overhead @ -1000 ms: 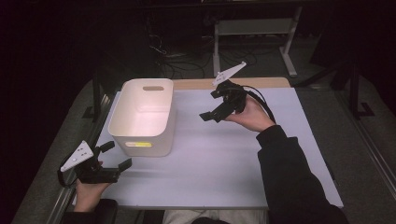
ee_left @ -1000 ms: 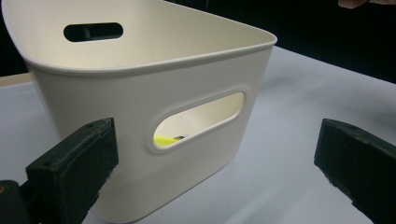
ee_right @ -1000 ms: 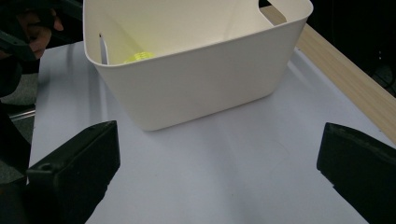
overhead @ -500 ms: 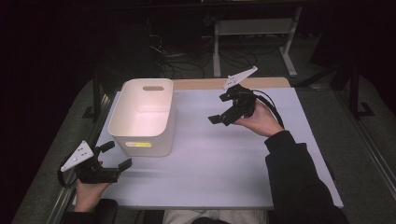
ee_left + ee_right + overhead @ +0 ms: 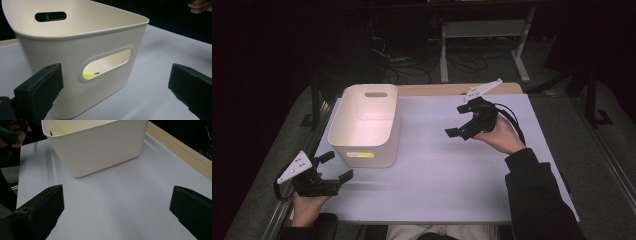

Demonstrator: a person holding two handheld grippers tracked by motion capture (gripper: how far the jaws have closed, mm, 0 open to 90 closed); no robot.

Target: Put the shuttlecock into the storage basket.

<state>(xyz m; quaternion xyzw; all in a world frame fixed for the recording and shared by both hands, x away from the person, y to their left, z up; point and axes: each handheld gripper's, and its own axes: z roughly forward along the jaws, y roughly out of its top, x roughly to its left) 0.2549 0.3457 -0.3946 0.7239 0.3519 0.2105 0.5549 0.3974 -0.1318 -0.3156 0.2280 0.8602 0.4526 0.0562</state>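
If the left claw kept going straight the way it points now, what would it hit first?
Most likely the white bin: the left claw is open and faces the bin's near wall with the handle slot. How far off it is remains unclear.

White bin on pale table — spread fingers, perhaps a hand beyond

1. Left gripper: black body, blocky matte jaws; grey triangular plate behind the jaws.
2. Right gripper: same build; plate above, black cable trailing behind.
3. Right arm: dark sleeve.
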